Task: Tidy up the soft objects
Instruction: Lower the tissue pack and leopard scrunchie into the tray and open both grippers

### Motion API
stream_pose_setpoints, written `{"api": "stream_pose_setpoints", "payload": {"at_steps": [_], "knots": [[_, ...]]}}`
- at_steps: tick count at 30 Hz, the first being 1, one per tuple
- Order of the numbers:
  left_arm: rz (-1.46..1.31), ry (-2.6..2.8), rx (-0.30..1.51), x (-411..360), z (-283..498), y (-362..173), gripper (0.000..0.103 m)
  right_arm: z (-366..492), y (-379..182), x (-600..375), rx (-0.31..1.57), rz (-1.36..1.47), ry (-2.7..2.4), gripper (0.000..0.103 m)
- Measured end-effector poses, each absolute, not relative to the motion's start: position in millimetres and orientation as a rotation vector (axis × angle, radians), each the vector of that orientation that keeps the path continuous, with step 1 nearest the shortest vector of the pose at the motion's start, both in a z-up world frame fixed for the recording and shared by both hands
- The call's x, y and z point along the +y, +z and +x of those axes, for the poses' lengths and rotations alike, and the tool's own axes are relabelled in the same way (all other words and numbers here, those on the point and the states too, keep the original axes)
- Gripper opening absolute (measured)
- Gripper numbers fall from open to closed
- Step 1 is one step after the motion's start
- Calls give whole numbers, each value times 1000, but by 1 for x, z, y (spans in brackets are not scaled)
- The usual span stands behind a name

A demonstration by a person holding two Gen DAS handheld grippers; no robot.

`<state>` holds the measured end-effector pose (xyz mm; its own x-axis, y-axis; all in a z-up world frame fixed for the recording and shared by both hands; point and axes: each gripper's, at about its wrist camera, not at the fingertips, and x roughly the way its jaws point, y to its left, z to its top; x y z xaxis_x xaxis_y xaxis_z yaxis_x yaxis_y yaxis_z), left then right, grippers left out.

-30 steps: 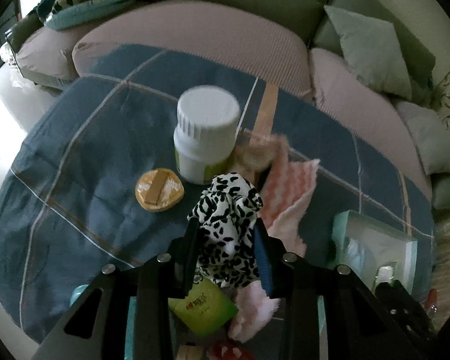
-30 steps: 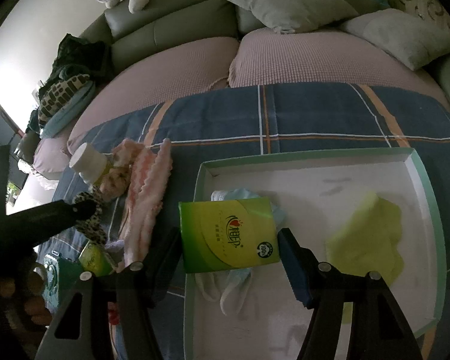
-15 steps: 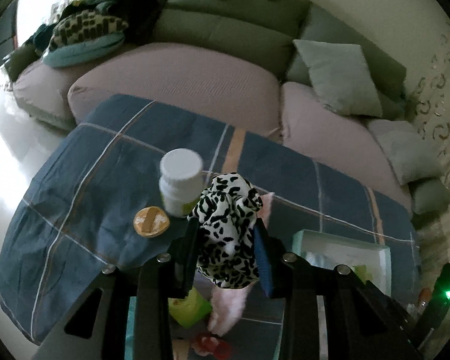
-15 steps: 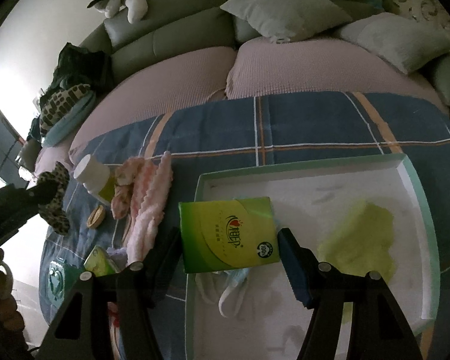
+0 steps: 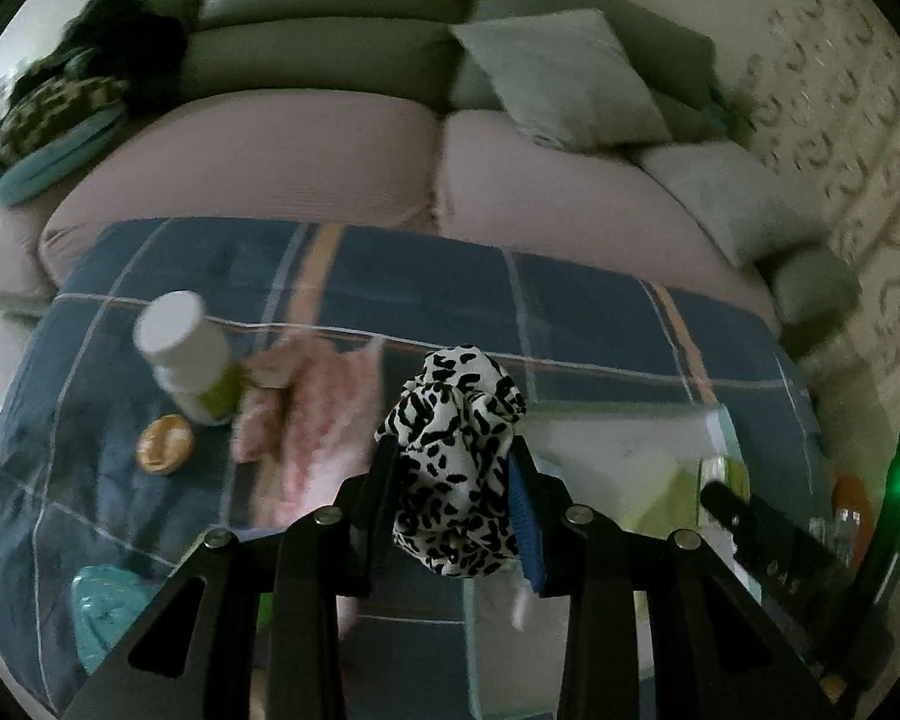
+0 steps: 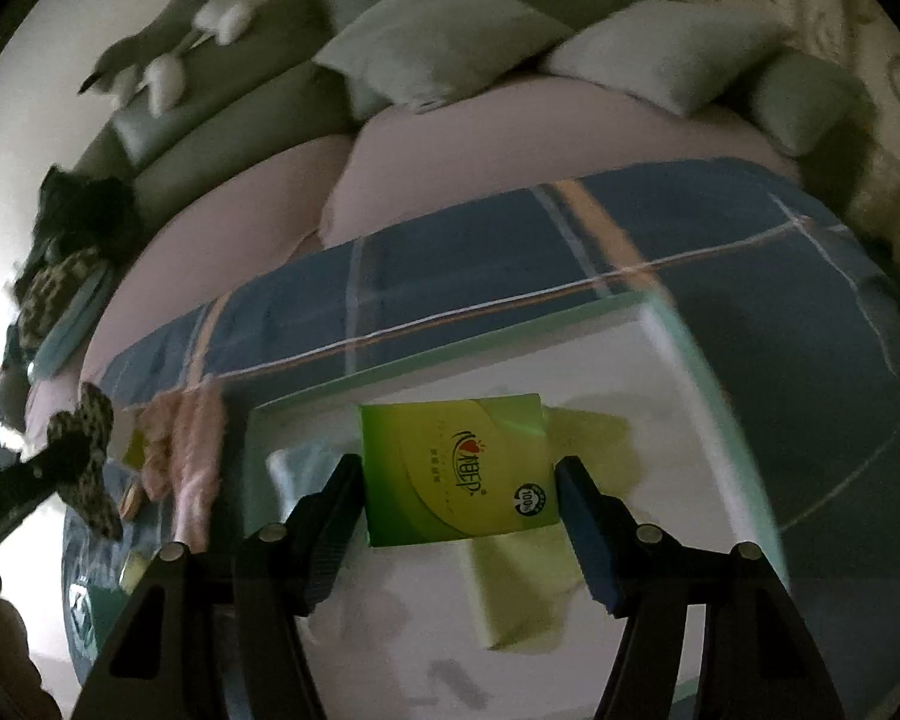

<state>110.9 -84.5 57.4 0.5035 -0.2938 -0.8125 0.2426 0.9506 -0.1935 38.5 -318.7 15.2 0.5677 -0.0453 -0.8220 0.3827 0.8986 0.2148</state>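
Left claw (image 5: 453, 480) is clamped on the leopard-print scrunchie (image 5: 456, 456), which bulges above and hangs below the pads, clear of the blanket. Right claw (image 6: 459, 480) is clamped across the green tissue pack (image 6: 456, 468), pads on its two short ends, so the pack's long axis runs 9-to-3 between the fingers.

Key relation: the white tray (image 6: 684, 354) lies directly under the right claw, which hangs over the tray floor near a yellow-green cloth (image 6: 510, 588). From the left claw the tray (image 5: 630, 426) lies at about 3–4 o'clock, just beside and below. So the right hand is the nearer one; judged, the pack only needs a drop, while the scrunchie needs a short shift toward 3 o'clock first.

Left out on the plaid blanket (image 5: 390, 276) at 9–10 o'clock of the left claw: pink fluffy cloth (image 5: 324, 408), white-capped bottle (image 5: 186, 354), small round orange item (image 5: 165, 443), probably a lid; blur makes that uncertain.
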Motion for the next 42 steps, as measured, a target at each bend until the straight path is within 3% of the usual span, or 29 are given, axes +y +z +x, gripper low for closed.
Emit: {"api": "stream_pose_setpoints", "payload": {"at_steps": [16,28,35,38,42], "knots": [[71,-542,1080,-182,97,21,36,26,5,-364,953,436,-391,68],[105,-550,1139,-206,104,-13,37,37,-16,-365,1004,435,-402,68],[96,-539,1127,-201,107,-8,46,36,-10,-362,995,416,-405,68],[92,-538,1119,-199,107,-5,65,37,-8,-361,990,412,-404,68],[90,-529,1109,-195,107,-1,67,38,-4,-358,983,403,-401,68]]}}
